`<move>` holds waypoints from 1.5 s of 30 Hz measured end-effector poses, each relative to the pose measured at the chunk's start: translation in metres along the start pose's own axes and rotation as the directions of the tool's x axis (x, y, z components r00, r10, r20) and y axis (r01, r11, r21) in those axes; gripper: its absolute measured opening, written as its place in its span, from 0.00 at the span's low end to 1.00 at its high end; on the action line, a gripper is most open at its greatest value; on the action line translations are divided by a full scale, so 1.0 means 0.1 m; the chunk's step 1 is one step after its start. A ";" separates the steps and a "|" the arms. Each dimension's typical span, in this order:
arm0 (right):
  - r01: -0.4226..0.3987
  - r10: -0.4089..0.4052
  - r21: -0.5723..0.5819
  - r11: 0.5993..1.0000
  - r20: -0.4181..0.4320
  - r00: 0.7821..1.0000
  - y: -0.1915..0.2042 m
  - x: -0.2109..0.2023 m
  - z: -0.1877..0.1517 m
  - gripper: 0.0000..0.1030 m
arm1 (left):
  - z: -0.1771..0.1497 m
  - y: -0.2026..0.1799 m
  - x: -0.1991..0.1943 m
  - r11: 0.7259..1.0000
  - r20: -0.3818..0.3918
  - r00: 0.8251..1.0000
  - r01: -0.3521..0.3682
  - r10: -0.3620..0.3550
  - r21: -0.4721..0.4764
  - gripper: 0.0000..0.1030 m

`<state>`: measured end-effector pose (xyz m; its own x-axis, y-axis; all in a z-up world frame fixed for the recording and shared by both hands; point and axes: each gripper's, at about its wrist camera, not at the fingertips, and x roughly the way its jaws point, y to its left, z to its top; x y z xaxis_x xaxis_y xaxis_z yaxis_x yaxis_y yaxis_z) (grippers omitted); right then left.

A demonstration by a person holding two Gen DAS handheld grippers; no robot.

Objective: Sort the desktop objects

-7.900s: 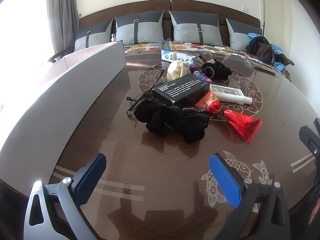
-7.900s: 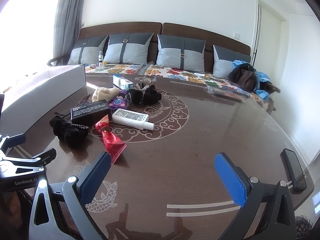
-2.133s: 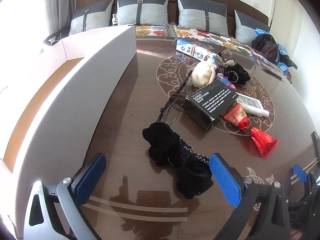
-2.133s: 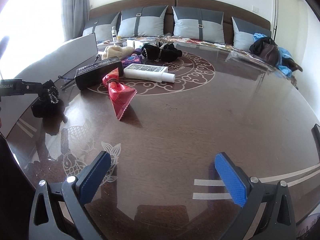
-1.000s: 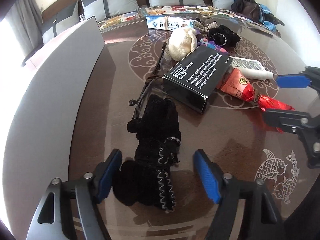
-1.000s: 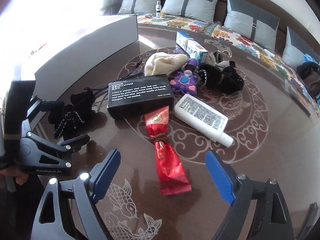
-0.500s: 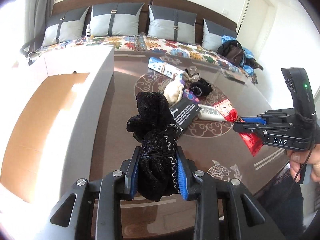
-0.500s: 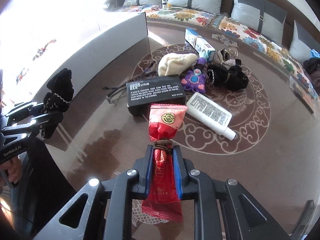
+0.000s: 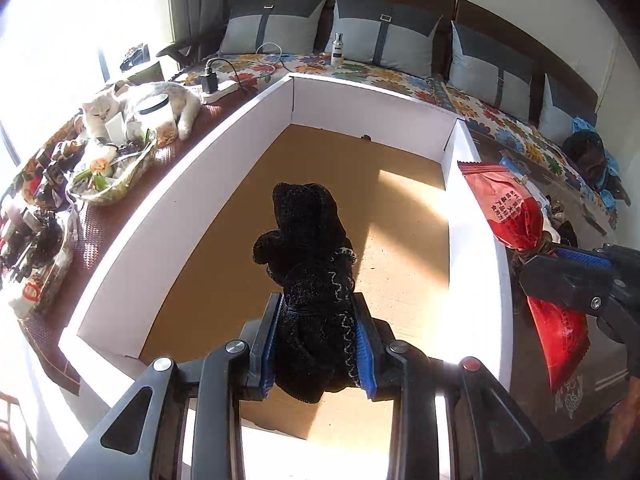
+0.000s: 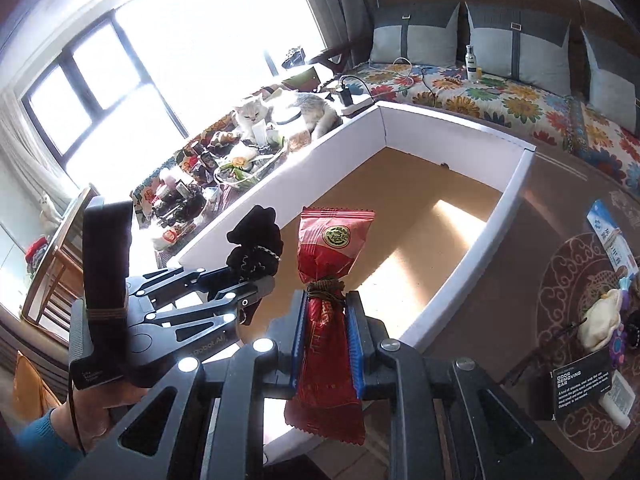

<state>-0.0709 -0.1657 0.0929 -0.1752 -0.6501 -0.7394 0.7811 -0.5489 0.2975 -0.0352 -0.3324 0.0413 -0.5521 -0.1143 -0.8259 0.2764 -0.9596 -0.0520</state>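
My left gripper [image 9: 318, 320] is shut on a black fuzzy cloth bundle [image 9: 308, 240] and holds it over the brown floor of a large white-walled box [image 9: 168, 216]. My right gripper [image 10: 326, 324] is shut on a red snack packet [image 10: 332, 248] tied at its middle, held above the near end of the same box [image 10: 516, 184]. From the left wrist view the red packet [image 9: 508, 208] hangs over the box's right wall. In the right wrist view the left gripper [image 10: 248, 276] with the black bundle [image 10: 256, 244] sits just left of the packet.
A black box [image 10: 580, 384], a white tube [image 10: 618, 400], a cream pouch [image 10: 604, 316] and a blue-white carton [image 10: 612, 236] lie on the brown table at right. A cat [image 9: 140, 100], a basket [image 9: 112, 168] and clutter sit left of the box. A sofa [image 9: 400, 44] runs behind.
Both grippers closed on their things, the left on the black bundle and the right on the red packet, lifted them off the table and swung left over the white box.
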 end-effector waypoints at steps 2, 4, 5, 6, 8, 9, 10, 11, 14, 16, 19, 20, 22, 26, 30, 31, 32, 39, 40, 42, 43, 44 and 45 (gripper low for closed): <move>0.004 -0.004 -0.006 1.000 -0.030 1.000 0.10 0.23 -0.01 0.24 | -0.06 0.03 0.10 0.999 -0.027 0.999 -0.047 0.047 -0.009 0.45; 0.019 -0.018 0.004 1.000 -0.050 0.999 0.12 0.38 -0.03 0.52 | -0.12 0.07 0.13 0.995 -0.031 0.995 -0.100 0.099 -0.029 0.70; 0.033 -0.033 0.011 0.999 -0.038 0.999 0.10 0.37 -0.07 0.70 | -0.15 0.08 0.10 0.994 -0.012 0.994 -0.105 0.105 -0.039 0.75; 0.040 -0.040 0.019 0.999 -0.010 0.999 0.07 0.33 -0.09 0.74 | -0.18 0.08 0.05 0.994 0.006 0.995 -0.097 0.097 -0.045 0.75; 0.031 -0.032 0.029 0.999 0.035 0.999 -0.01 0.18 -0.15 0.75 | -0.21 0.00 0.00 0.997 0.020 0.997 -0.072 0.073 -0.042 0.76; 0.042 -0.043 0.026 0.999 0.045 0.998 -0.06 0.11 -0.19 0.75 | -0.20 -0.05 -0.02 0.997 0.026 0.997 -0.065 0.066 -0.035 0.76; 0.063 -0.064 0.020 0.998 0.055 0.996 -0.11 0.05 -0.23 0.75 | -0.20 -0.14 -0.06 0.998 0.037 0.998 -0.056 0.057 -0.024 0.76; 0.083 -0.084 0.014 0.996 0.068 0.994 -0.19 -0.06 -0.28 0.75 | -0.20 -0.24 -0.10 0.999 0.049 0.998 -0.044 0.044 -0.009 0.76; 0.149 -0.150 0.017 0.989 0.101 0.984 -0.50 -0.30 -0.49 0.80 | -0.22 -0.65 -0.30 0.998 0.091 0.995 0.027 -0.031 0.050 0.76; 0.203 -0.207 0.040 0.978 0.119 0.971 -0.78 -0.44 -0.70 0.83 | -0.27 -0.98 -0.44 0.991 0.111 0.989 0.089 -0.100 0.101 0.76; 0.313 -0.320 0.081 0.946 0.111 0.941 -1.26 -0.65 -1.14 0.83 | -0.40 -1.52 -0.60 0.964 0.113 0.970 0.194 -0.217 0.181 0.79; 0.346 -0.355 0.095 0.933 0.099 0.930 -1.41 -0.70 -1.30 0.83 | -0.47 -1.70 -0.62 0.953 0.103 0.964 0.222 -0.247 0.207 0.85; 0.407 -0.416 0.127 0.905 0.053 0.908 -1.72 -0.80 -1.68 0.83 | -0.63 -2.05 -0.56 0.933 0.066 0.955 0.264 -0.288 0.245 0.94; 0.499 -0.499 0.185 0.847 -0.049 0.865 -2.28 -0.94 -2.30 0.83 | -0.98 -2.60 -0.05 0.916 -0.048 0.968 0.249 -0.246 0.315 0.94; 0.544 -0.539 0.251 0.801 -0.094 0.837 -2.68 -1.09 -2.64 0.83 | -1.16 -2.90 0.46 0.916 -0.122 0.970 0.239 -0.211 0.322 0.94; 0.543 -0.541 0.264 0.797 -0.089 0.836 -2.74 -1.12 -2.66 0.84 | -1.18 -2.95 0.53 0.919 -0.129 0.970 0.236 -0.205 0.315 0.94; 0.550 -0.550 0.269 0.791 -0.081 0.831 -2.77 -1.16 -2.67 0.85 | -1.16 -2.99 0.60 0.924 -0.137 0.969 0.238 -0.205 0.301 0.94; 0.563 -0.564 0.281 0.777 -0.085 0.822 -2.94 -1.07 -2.59 1.00 | -0.87 -3.31 0.90 0.934 -0.108 0.985 0.161 -0.133 0.319 1.00; 0.565 -0.566 0.284 0.774 -0.087 0.820 -2.97 -1.06 -2.56 1.00 | -0.82 -3.32 0.94 0.935 -0.105 0.985 0.163 -0.136 0.315 1.00; 0.564 -0.566 0.285 0.775 -0.086 0.820 -2.98 -1.06 -2.56 1.00 | -0.74 -3.35 1.00 0.940 -0.085 0.987 0.155 -0.135 0.304 1.00; 0.564 -0.565 0.283 0.776 -0.085 0.820 -2.96 -1.06 -2.56 1.00 | -0.70 -3.36 1.03 0.942 -0.072 0.988 0.151 -0.135 0.298 1.00; 0.562 -0.564 0.283 0.777 -0.084 0.821 -2.96 -1.06 -2.56 1.00 | -0.67 -3.37 1.05 0.944 -0.058 0.989 0.147 -0.136 0.294 1.00; 0.561 -0.563 0.285 0.777 -0.082 0.822 -2.96 -1.06 -2.57 1.00 | -0.65 -3.39 1.07 0.946 -0.041 0.989 0.145 -0.139 0.290 1.00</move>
<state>-0.1299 0.2010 -0.0717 -0.5347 -0.1821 -0.8252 0.3384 -0.9409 -0.0117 -0.1373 -0.0032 -0.0661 -0.5524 0.0306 -0.8330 -0.0462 -0.9989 -0.0061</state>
